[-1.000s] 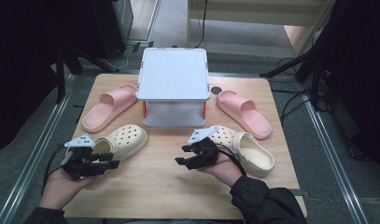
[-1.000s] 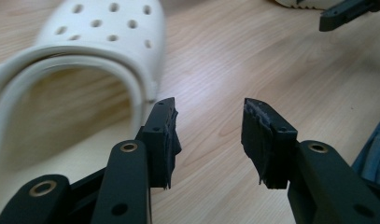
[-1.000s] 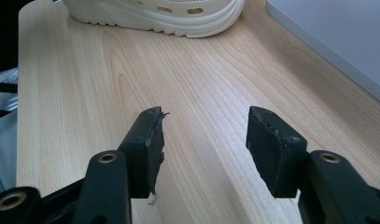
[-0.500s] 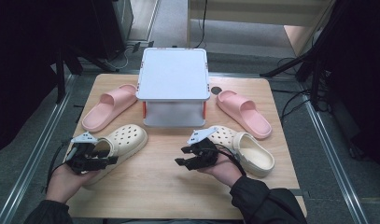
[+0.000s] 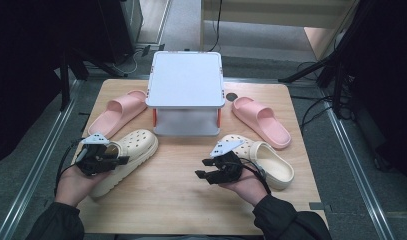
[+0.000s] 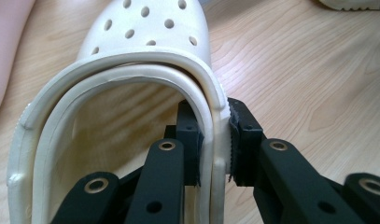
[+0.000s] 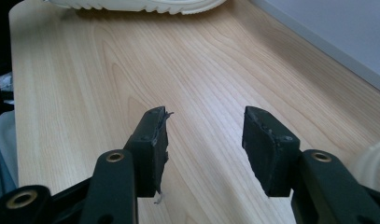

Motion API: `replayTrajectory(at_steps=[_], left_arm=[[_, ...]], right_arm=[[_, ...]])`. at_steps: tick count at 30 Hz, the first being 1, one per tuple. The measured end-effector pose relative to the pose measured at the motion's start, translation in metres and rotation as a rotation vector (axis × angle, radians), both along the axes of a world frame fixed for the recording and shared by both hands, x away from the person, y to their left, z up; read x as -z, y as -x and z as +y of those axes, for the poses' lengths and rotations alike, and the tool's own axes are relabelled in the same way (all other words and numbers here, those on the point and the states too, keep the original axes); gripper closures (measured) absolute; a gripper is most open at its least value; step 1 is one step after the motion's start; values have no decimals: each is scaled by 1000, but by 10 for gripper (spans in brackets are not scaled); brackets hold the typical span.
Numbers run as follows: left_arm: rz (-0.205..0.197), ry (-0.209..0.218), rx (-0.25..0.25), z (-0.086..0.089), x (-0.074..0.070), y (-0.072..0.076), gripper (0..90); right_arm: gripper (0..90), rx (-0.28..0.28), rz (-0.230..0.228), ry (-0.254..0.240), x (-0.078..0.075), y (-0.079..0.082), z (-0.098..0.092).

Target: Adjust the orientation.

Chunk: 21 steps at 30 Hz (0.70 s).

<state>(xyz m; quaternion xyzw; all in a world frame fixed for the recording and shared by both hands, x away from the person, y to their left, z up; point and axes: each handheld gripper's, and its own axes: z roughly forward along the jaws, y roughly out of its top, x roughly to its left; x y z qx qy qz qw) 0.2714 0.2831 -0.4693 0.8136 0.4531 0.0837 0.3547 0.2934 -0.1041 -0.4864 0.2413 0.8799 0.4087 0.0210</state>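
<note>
Left gripper (image 5: 112, 161) slid in, jaws just closing, now pinching left cream clog (image 5: 128, 154) rim at table (image 5: 166, 200) 8 o'clock, not lifted; right gripper (image 5: 205, 175) wide open, empty, right cream clog (image 5: 271, 162) ungrabbed, everything left.
</note>
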Motion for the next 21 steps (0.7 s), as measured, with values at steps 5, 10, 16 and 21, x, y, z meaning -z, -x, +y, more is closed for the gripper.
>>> replayTrajectory(at_steps=[5,10,16,21], left_arm=[[8,24,38,-13,-4,-6,772],[-1,42,115,-37,-11,-11,771],[-3,50,170,-57,-13,-14,771],[3,53,224,-81,-11,-17,771]], right_arm=[[509,31,0,-6,0,3,-8],[508,58,1,0,1,8,-16],[508,82,3,-1,1,12,-23],[508,98,-2,-2,1,14,-27]])
